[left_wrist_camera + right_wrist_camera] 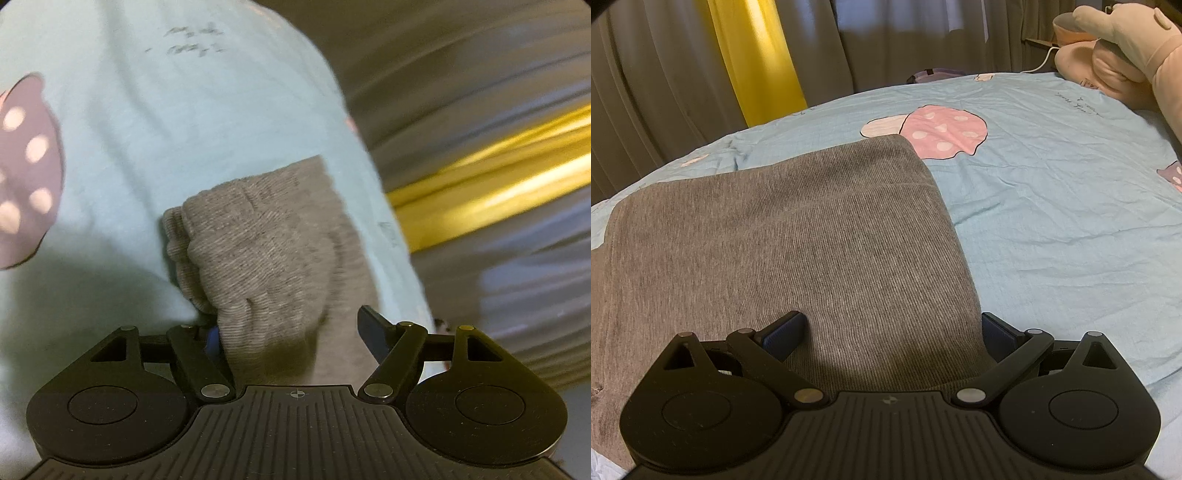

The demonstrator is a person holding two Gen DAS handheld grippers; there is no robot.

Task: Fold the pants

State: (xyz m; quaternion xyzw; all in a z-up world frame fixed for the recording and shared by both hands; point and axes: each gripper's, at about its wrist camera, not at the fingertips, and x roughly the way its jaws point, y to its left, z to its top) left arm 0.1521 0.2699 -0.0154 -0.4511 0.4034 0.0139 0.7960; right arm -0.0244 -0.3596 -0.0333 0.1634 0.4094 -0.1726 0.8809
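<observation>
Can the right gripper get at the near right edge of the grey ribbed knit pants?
Probably yes: the right gripper stands open over the grey ribbed knit pants, whose edge lies just inside its right finger, with nothing between.

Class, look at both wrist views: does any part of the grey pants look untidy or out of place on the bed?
Yes. In the left wrist view one end of the grey pants is bunched into ribbed gathers rather than lying flat on the blue sheet. In the right wrist view the cloth lies smooth. Nothing looks spilled or damaged.
</observation>
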